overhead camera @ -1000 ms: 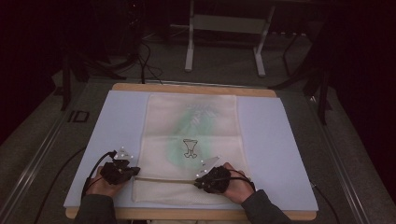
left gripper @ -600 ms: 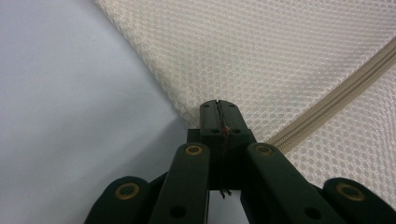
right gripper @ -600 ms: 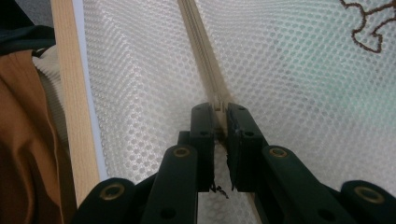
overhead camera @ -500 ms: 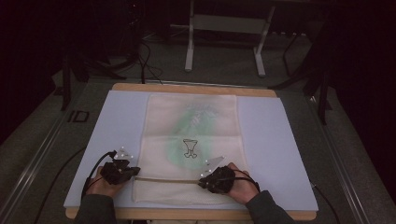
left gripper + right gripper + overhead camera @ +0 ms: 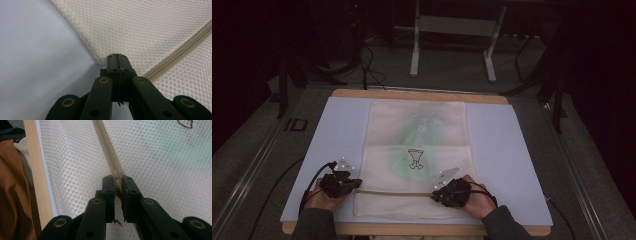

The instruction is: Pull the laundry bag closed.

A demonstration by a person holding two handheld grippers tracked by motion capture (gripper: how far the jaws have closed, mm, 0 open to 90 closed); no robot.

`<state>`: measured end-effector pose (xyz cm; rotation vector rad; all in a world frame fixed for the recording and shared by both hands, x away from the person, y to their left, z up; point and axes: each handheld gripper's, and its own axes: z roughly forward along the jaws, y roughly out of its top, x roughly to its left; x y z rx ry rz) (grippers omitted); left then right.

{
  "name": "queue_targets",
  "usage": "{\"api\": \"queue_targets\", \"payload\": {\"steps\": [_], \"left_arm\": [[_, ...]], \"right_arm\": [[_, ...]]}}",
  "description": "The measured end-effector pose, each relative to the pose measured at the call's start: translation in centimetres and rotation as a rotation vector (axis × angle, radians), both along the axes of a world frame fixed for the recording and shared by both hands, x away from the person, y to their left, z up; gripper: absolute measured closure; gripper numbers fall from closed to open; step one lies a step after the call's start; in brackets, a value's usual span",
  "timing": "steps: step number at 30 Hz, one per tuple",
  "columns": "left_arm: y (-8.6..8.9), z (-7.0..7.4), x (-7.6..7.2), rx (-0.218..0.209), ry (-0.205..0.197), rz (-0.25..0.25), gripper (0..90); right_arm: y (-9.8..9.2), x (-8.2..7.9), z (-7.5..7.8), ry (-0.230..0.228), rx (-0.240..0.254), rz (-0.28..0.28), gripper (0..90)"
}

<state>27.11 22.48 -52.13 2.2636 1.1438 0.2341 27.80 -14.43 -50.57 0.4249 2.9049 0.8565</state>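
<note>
The left gripper (image 5: pixel 117 58) is pinched shut on the mesh bag (image 5: pixel 417 150) at its left edge, beside the zipper (image 5: pixel 397 193). The right gripper (image 5: pixel 117 180) is clamped on the zipper itself. Since the earlier frames the right hand has edged slightly right along the zipper; the left has stayed put. The bag is cream, flat, with a goblet drawing (image 5: pixel 415 158) above the zipper, on the blue mat (image 5: pixel 507 150).

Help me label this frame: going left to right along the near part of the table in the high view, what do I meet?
Left gripper → zipper across the mesh bag → right gripper → bare blue mat.
</note>
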Motion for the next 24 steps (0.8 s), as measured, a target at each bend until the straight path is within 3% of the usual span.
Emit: {"api": "queue_targets", "payload": {"steps": [24], "left_arm": [[0.0, 0.0, 0.0, 0.004, 0.001, -0.002, 89.9]], "right_arm": [[-2.2, 0.0, 0.0, 0.003, 0.001, -0.033, 82.2]]}}
